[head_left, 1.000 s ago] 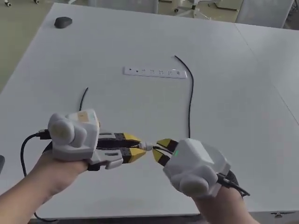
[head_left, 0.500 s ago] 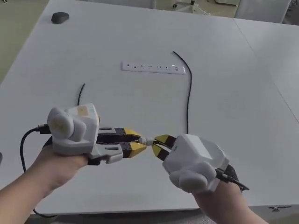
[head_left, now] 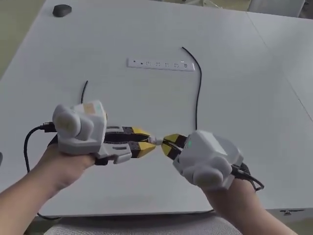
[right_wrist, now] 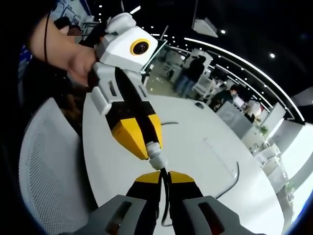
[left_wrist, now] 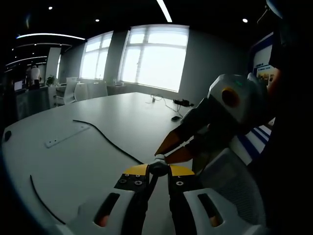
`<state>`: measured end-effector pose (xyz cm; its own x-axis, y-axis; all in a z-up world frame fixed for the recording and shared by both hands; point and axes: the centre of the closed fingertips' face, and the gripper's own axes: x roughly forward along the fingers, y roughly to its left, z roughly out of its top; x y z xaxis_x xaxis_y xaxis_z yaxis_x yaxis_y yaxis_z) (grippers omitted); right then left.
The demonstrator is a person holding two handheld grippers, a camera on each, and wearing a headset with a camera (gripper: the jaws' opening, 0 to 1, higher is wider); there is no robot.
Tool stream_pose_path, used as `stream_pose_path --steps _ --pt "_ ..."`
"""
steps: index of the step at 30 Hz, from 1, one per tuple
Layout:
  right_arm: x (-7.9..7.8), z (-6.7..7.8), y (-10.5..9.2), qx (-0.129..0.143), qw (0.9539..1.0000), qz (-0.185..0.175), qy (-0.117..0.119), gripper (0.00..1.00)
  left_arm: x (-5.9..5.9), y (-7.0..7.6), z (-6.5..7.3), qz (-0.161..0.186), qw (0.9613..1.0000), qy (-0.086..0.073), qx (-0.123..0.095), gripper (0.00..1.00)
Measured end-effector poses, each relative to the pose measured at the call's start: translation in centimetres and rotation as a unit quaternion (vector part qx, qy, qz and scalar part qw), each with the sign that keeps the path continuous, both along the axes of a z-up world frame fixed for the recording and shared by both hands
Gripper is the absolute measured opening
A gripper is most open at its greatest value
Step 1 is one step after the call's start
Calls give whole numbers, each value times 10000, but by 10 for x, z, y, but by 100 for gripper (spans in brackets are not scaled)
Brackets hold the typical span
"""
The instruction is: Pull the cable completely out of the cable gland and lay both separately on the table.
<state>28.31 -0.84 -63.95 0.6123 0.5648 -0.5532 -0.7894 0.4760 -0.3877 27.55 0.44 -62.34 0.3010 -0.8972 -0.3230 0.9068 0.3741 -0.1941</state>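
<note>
We see the left gripper clamped tight on the white gland. The right gripper (nose to nose with it) pinches the black cable.

The table is white, the cable black, the power strip white, the mouse dark grey, the cable gland whitish, and the left gripper and right gripper have white bodies with yellow-and-black jaws.
</note>
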Motion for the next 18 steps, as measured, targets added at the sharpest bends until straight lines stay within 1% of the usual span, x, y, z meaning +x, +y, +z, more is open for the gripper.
stream_pose_path --steps 4,6,10,15,18 --pt "1 -3 -1 76 9999 -78 75 0 0 -1 -1 12 10000 -19 29 14" --pt "1 -5 -2 152 9997 -123 142 0 0 0 -2 25 10000 20 32 14" --pt "1 -9 -4 113 9998 -110 141 0 0 1 -4 59 10000 28 38 14" --pt "1 -13 -8 208 9992 -222 251 0 -1 0 -6 47 10000 25 71 14" --pt "3 -14 -12 272 9986 -355 294 0 0 1 -5 86 10000 37 29 14"
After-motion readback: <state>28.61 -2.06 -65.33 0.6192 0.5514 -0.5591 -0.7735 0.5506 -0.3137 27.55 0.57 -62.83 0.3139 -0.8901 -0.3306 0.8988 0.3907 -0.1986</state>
